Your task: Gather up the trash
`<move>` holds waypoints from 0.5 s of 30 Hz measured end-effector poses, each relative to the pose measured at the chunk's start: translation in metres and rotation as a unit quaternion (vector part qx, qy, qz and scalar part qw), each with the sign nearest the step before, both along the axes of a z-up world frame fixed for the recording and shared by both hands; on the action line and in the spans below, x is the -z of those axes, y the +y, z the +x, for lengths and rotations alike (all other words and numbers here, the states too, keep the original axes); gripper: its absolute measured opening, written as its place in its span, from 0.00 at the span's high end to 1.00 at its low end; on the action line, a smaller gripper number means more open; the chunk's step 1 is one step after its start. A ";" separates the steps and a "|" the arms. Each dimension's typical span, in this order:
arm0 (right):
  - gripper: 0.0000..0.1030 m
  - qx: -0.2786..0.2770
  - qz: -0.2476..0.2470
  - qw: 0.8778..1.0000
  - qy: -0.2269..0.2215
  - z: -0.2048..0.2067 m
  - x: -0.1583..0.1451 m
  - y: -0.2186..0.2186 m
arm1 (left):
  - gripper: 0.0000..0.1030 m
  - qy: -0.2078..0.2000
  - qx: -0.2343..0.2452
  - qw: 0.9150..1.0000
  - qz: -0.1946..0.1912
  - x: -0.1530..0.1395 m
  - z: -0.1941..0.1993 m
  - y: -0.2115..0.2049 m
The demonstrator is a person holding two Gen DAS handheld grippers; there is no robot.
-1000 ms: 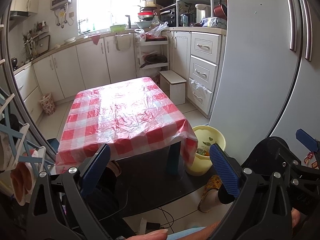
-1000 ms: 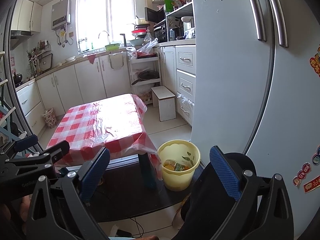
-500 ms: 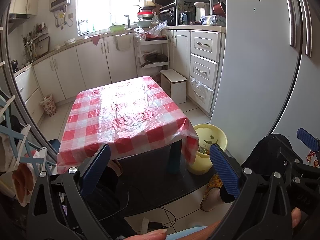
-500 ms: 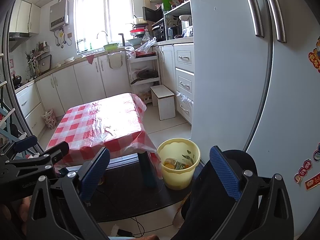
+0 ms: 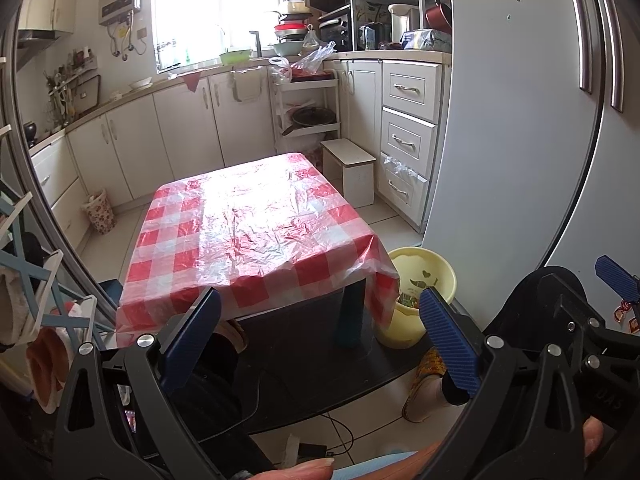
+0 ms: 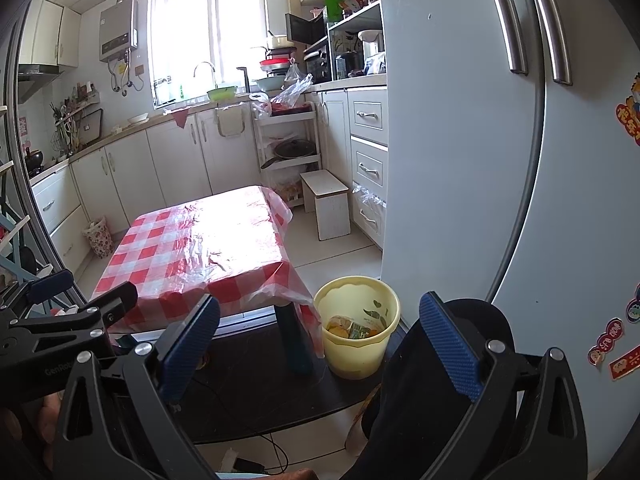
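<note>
A: While both tools are held low above the floor, what is seen ahead of them?

B: A low table [image 5: 256, 236] covered by a red-and-white checked plastic cloth is seen straight ahead of the left gripper [image 5: 320, 336], whose blue-padded fingers are spread wide with nothing between them. The cloth is wrinkled and brightly lit from the window [image 6: 208, 28] beyond.

A: And where is the trash found?

B: A yellow bin [image 6: 358, 330] is stood on the floor just ahead of the right gripper [image 6: 320, 340], between its parted fingers in that view, just beside the table's near right leg. Scraps, orange and green, are seen inside it. From the left gripper it is placed ahead and to the right [image 5: 420, 292], partly hidden by the hanging cloth.

A: How is the room laid out?

B: White cabinets [image 5: 188, 128] are ranged beyond the table, a fridge [image 6: 460, 160] is stood to the right of both grippers, and a small white stool [image 5: 350, 170] is set near the drawers.
</note>
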State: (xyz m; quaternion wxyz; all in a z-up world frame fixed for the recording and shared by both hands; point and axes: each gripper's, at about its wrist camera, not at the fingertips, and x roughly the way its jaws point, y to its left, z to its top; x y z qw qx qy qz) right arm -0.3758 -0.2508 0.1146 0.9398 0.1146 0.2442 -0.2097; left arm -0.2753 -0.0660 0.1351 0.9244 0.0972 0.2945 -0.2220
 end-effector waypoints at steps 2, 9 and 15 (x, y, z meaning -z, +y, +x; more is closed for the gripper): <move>0.07 0.000 0.000 1.000 -0.001 0.000 0.000 0.000 | 0.08 -0.001 0.000 1.000 0.000 0.000 -0.001 0.002; 0.07 0.000 0.000 1.000 0.000 0.000 -0.001 -0.001 | 0.08 -0.001 -0.001 1.000 0.001 0.000 -0.001 0.002; 0.07 0.000 -0.001 1.000 -0.001 0.000 -0.001 -0.001 | 0.08 -0.002 -0.001 1.000 0.001 0.000 -0.001 0.003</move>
